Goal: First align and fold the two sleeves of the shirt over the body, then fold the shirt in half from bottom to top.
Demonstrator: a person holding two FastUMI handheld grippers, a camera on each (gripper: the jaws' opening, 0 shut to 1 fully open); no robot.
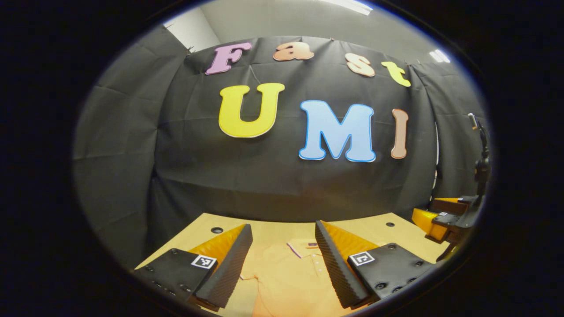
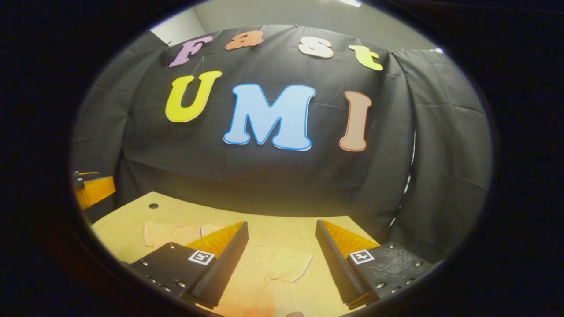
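Below both open tongs (image 1: 282, 264) (image 2: 282, 264), the shirt (image 1: 291, 281) lies flat.

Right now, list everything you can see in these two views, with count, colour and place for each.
shirt: one, light orange with a collar and button placket, lying flat on the table; a short sleeve is spread out to the side, not yet folded.
table: one, tan wood with small dark holes near its far corners, under the shirt.
booth wall: black cloth, behind the table.
stand: one, dark, at the far right edge in the left gripper view.
left hand-held gripper: one, open, above the shirt's collar area.
right hand-held gripper: one, open, above the spread sleeve.
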